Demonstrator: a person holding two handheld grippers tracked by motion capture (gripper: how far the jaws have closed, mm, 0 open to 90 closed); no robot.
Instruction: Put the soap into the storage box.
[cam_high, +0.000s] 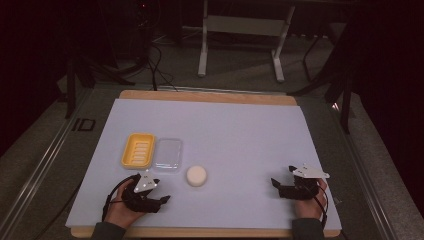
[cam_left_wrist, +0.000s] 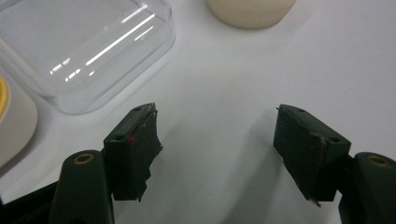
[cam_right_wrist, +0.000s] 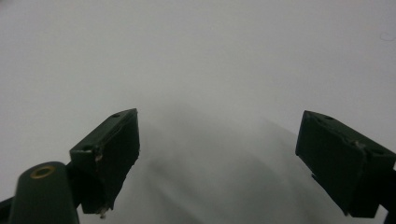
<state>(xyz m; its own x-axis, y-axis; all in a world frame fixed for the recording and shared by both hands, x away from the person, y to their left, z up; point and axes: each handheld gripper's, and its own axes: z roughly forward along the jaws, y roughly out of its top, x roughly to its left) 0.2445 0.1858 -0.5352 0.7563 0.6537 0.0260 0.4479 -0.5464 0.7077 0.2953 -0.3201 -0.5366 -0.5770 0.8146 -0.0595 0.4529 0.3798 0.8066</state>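
Yellow soap dish, clear lid, white soap: one each.

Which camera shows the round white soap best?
The high view: the whole round white soap lies in sight on the pale table cover, right of the clear lid and ahead of the left gripper. The left gripper view catches just its lower edge at the top. The right gripper view looks at bare cover.

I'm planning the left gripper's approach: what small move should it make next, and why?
Probably ease the left gripper forward toward the white soap bar. Its jaws stand apart with nothing between them, and the bar lies just ahead, beside the clear lid and yellow soap dish.
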